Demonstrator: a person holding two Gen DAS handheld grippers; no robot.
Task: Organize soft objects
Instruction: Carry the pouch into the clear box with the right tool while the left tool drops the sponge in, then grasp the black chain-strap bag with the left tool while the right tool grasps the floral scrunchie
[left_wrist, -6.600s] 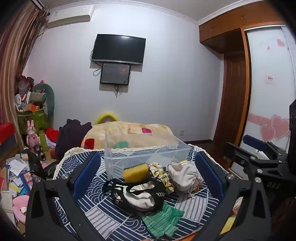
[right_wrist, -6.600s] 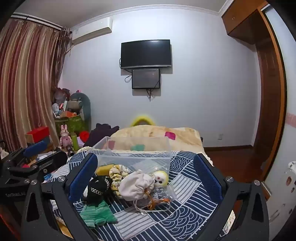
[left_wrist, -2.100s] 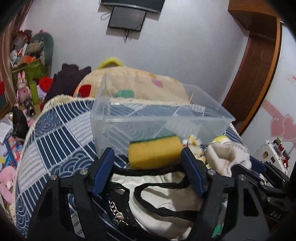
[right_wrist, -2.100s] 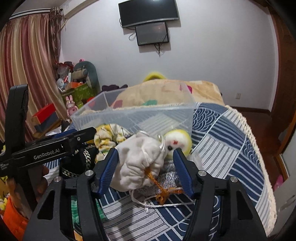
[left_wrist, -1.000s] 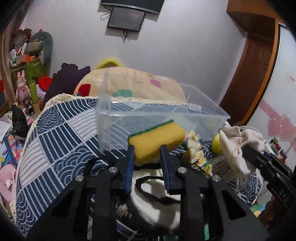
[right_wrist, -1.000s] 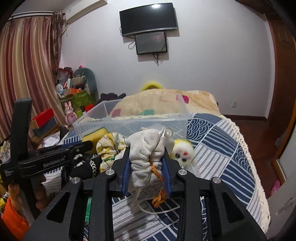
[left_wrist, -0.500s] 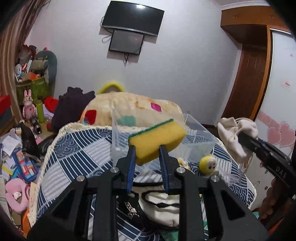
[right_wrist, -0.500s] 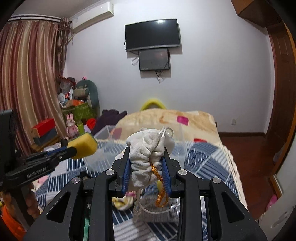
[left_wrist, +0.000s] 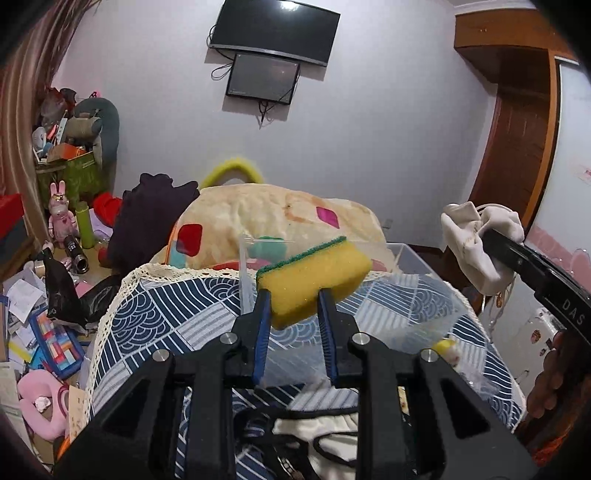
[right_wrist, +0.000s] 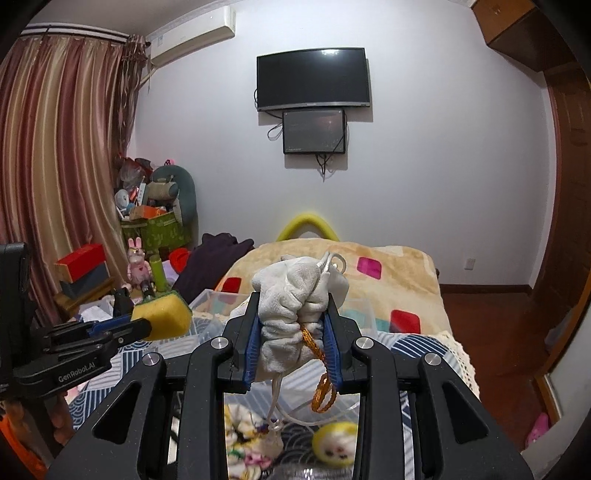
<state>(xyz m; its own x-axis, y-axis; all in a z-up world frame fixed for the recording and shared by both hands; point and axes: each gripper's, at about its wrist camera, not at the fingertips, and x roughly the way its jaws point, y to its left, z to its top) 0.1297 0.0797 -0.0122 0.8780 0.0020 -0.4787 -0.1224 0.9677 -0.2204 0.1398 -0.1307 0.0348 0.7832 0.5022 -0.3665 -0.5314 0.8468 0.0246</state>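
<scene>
The left gripper (left_wrist: 295, 308) is clamped on a yellow sponge (left_wrist: 314, 280) with a green scouring face, its blue-lined jaws squeezing the lower part so the sponge sticks up and tilts toward the right, held in the air above the near left corner of the clear plastic bin (left_wrist: 406, 258). The right gripper (right_wrist: 292, 334) is pinched tight on a cream drawstring pouch (right_wrist: 295, 295), bunched between the pads, with an orange-gold cord (right_wrist: 319, 373) and a white string (right_wrist: 275, 398) dangling beneath it; it too is raised, hanging over the bin's near side. The bin sits toward the far edge of the table, on a navy and white wave-patterned cloth (left_wrist: 166, 314) trimmed with cream lace. Below the pouch, on the cloth, lie a yellow round plush face (right_wrist: 336, 441) and a floral fabric scrunchie (right_wrist: 243, 424). Nearer the left gripper lies a black-trimmed white bag (left_wrist: 325, 435). Beyond the table is a bed with a beige blanket (left_wrist: 277, 214) bearing coloured patches.
</scene>
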